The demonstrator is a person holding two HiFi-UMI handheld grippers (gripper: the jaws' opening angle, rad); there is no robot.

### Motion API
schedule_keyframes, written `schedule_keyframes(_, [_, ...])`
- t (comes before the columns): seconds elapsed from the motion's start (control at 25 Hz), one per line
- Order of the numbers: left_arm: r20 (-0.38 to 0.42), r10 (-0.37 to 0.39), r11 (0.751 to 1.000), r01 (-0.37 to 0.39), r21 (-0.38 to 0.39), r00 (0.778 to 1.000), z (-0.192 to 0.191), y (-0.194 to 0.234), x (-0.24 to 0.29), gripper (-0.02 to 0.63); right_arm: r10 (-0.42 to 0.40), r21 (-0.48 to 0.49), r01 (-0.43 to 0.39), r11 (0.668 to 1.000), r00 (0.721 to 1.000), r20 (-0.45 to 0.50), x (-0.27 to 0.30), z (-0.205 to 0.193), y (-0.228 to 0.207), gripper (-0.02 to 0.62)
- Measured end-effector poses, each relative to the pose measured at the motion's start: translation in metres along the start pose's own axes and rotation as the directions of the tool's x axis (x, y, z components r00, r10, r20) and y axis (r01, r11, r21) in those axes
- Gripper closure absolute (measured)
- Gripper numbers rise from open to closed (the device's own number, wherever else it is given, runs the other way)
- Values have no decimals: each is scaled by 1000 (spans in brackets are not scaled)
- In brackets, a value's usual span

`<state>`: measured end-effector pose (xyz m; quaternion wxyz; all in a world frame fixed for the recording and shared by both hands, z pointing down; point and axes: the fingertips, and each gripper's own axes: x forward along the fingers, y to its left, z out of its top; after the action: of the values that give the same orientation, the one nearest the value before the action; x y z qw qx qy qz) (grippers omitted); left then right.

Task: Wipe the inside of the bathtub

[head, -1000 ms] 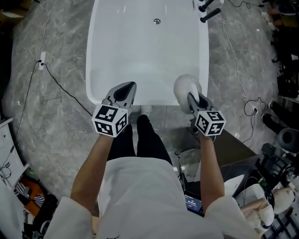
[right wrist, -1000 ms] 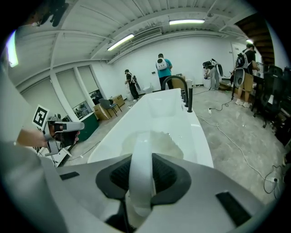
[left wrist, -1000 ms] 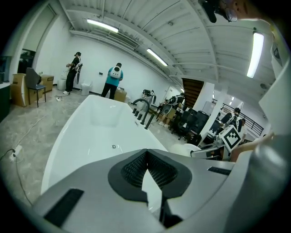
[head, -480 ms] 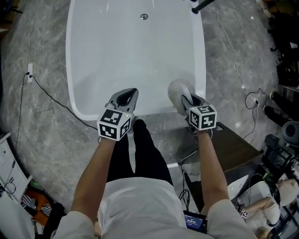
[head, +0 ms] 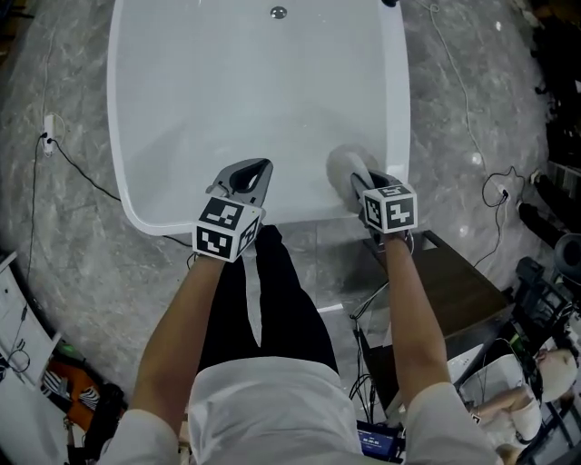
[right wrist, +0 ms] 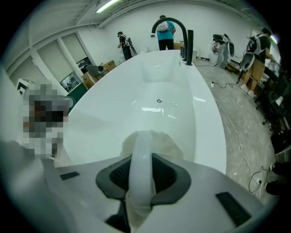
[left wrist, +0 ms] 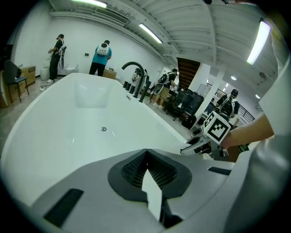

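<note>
A white bathtub fills the top of the head view, with its drain at the far end. Over the tub's near end my left gripper hangs shut with nothing in it. To its right my right gripper is shut on the handle of a white fluffy wiping pad, close to the tub's right wall. In the right gripper view the pad sticks out past the right gripper, above the basin and drain. The left gripper looks along the tub from inside its near rim.
A black faucet stands on the tub's far right rim. A black cable runs across the marble floor at left. A brown board and dark equipment lie at right. People stand beyond the tub's far end.
The tub has grown larger and slid down the head view as the person came closer. Both grippers now reach further over its near end, the pad still held.
</note>
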<state>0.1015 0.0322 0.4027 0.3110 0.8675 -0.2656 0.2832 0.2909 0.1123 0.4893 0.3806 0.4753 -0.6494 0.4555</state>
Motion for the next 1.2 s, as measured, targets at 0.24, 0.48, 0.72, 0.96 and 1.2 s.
schedule_keyframes(0.24, [-20,9,1000,-10,-9,1000,-12,20,8,594,-4,59,7,998,998,-55,19,-2,-9,502])
schedule_keyframes(0.48, [-42,10,1000,-10,-10,999,-21,30,14,594,-12,66,19,998,993,-114,30,-3,-12,502])
schedule_keyframes(0.72, [-53,16,1000,-17,-3,998,-29,40,19,594,-9,69,20,997,988,-157,41,-7,-10,503])
schedule_keyframes(0.96, [-87,33,999,-34,-9,996,-37,46,27,594,16,38,-8,999,971,-237,56,-12,3,503])
schedule_keyframes(1.2, [-114,2,1000,-1,7,993,-43,32,43,594,70,49,-59,997,961,-266,69,-10,25,503])
